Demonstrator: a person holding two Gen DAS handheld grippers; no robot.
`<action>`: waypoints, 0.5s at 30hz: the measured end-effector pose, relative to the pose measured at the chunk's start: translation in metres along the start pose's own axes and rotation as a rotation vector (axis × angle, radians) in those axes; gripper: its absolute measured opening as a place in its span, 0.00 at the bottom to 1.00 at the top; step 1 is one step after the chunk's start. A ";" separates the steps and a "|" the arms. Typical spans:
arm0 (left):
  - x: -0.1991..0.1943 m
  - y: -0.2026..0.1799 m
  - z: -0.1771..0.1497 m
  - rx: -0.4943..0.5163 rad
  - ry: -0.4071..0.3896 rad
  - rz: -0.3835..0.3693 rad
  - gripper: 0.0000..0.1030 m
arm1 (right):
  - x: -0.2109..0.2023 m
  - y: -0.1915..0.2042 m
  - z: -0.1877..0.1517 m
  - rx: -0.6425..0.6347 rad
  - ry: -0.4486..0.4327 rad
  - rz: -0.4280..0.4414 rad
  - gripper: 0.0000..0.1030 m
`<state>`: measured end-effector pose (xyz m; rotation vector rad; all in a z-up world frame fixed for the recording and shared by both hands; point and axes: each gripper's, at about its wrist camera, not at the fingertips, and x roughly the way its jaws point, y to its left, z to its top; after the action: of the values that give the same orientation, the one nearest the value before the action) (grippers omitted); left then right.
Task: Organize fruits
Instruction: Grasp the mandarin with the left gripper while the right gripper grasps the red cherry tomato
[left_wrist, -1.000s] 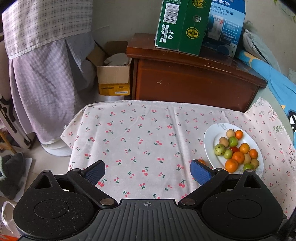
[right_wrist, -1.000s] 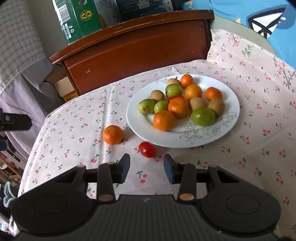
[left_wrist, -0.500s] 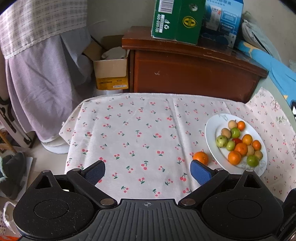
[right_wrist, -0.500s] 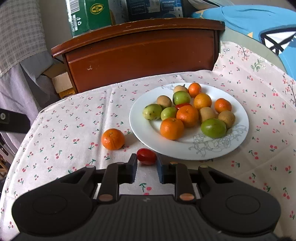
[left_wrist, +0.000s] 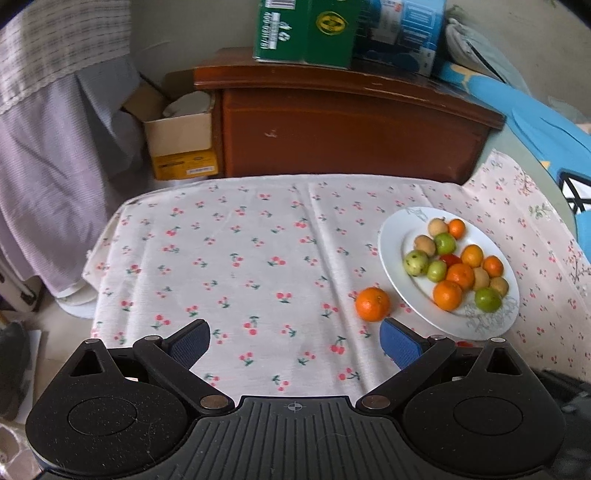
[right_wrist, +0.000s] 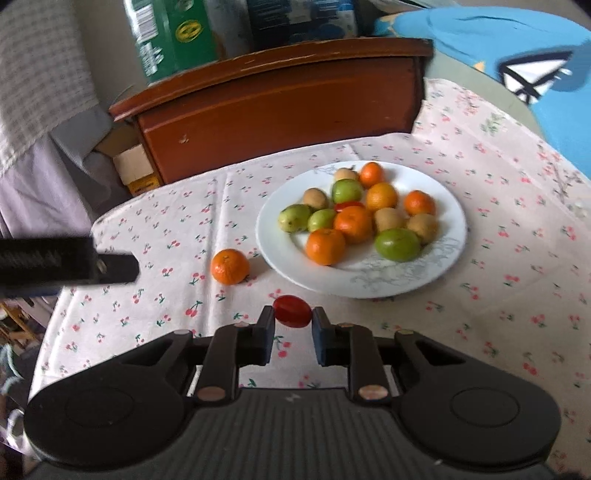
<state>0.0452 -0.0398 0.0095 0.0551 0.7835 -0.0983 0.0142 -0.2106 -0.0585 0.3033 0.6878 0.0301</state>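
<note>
Nearest to the camera, the right gripper (right_wrist: 293, 320) had its two jaws closed on a small red tomato (right_wrist: 291, 311), one pad on each side of it. The tomato was held just above the cherry-print tablecloth (right_wrist: 498, 280), near the front rim of the white plate (right_wrist: 448, 206).

The left gripper (left_wrist: 294, 339) was over the same cloth with its jaws spread wide, and nothing was between its blue pads (left_wrist: 400, 341). In the right wrist view one of its dark fingers came in from the left edge.

A little farther, a loose orange (right_wrist: 230, 266) lay on the cloth, just beside the left rim of the plate but not touching it. In the left wrist view this orange (left_wrist: 372, 304) was close in front of the right pad.

On the plate there was a heap of fruits: several oranges, some green fruits, some brownish ones, and one red piece half hidden in the middle.

Behind the table stood a brown wooden cabinet (right_wrist: 280, 114), and on its top a green carton (right_wrist: 170, 35). To the right of the cabinet was a blue fabric (right_wrist: 535, 70).
</note>
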 end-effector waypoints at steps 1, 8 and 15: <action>0.002 -0.002 -0.001 0.003 -0.001 -0.011 0.96 | -0.003 -0.004 0.002 0.014 0.004 0.006 0.21; 0.022 -0.021 -0.007 0.058 -0.048 -0.051 0.96 | -0.027 -0.017 0.011 0.040 0.021 0.066 0.21; 0.043 -0.037 -0.012 0.129 -0.103 -0.072 0.94 | -0.021 -0.029 0.012 0.101 0.026 0.057 0.21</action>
<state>0.0633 -0.0786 -0.0298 0.1428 0.6752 -0.2185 0.0033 -0.2442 -0.0454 0.4199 0.7075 0.0537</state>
